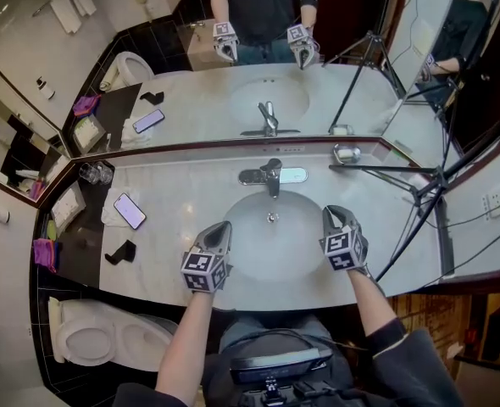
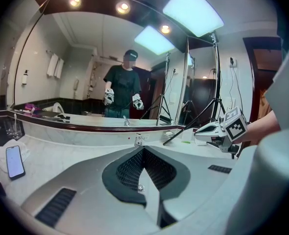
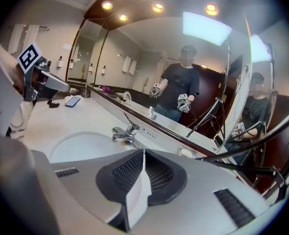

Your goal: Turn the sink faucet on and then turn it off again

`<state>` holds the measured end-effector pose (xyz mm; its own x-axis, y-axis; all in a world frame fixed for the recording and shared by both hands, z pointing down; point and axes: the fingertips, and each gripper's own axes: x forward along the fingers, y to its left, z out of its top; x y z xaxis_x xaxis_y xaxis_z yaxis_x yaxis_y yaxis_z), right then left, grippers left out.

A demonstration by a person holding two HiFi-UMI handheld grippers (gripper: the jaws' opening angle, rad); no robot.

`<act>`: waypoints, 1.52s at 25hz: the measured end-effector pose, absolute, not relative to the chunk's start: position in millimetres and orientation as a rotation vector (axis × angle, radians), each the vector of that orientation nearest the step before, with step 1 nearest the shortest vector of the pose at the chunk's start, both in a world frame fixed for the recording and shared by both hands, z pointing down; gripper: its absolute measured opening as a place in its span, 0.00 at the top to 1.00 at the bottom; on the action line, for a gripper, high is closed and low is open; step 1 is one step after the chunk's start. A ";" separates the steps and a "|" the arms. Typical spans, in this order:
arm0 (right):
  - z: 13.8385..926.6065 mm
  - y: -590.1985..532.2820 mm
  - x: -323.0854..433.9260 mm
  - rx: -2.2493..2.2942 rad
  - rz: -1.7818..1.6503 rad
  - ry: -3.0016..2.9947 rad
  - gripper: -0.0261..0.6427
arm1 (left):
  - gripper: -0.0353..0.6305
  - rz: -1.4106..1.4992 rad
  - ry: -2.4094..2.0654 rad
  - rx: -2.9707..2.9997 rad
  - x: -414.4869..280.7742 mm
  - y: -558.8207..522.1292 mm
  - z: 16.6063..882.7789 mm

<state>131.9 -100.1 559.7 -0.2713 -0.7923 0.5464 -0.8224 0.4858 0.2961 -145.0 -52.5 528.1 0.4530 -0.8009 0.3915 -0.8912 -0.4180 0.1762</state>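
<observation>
The chrome faucet (image 1: 271, 176) stands at the back of the white oval sink (image 1: 248, 248), its lever pointing toward me. No water runs from it. My left gripper (image 1: 225, 226) hovers over the basin's left front rim, shut with nothing in it. My right gripper (image 1: 330, 214) hovers over the right rim, also shut and empty. Both are short of the faucet. In the left gripper view the closed jaws (image 2: 143, 149) point at the faucet (image 2: 138, 140), with the right gripper (image 2: 218, 131) at the side. The right gripper view has the faucet (image 3: 125, 133) just beyond its closed tips (image 3: 144, 153).
A phone (image 1: 130, 210) lies on a white cloth left of the sink, with a black holder (image 1: 121, 253) nearer me and glasses (image 1: 96, 173) in the corner. A tripod (image 1: 419, 185) reaches over the counter's right end by a soap dish (image 1: 346, 153). A mirror (image 1: 191, 83) backs the counter.
</observation>
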 end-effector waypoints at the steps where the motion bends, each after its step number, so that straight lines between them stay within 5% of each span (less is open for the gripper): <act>1: 561.5 -105.4 125.3 1.297 0.010 -2.079 0.88 | 0.94 0.351 -1.433 2.352 -144.7 -54.9 529.2; 17: 591.1 -204.3 23.4 0.955 -0.452 -1.977 0.63 | 0.94 0.330 -1.409 2.333 -146.7 -92.1 562.4; 38: 649.7 -262.2 -59.7 0.698 -0.569 -1.934 0.64 | 0.94 0.332 -1.433 2.274 -181.5 -104.7 593.3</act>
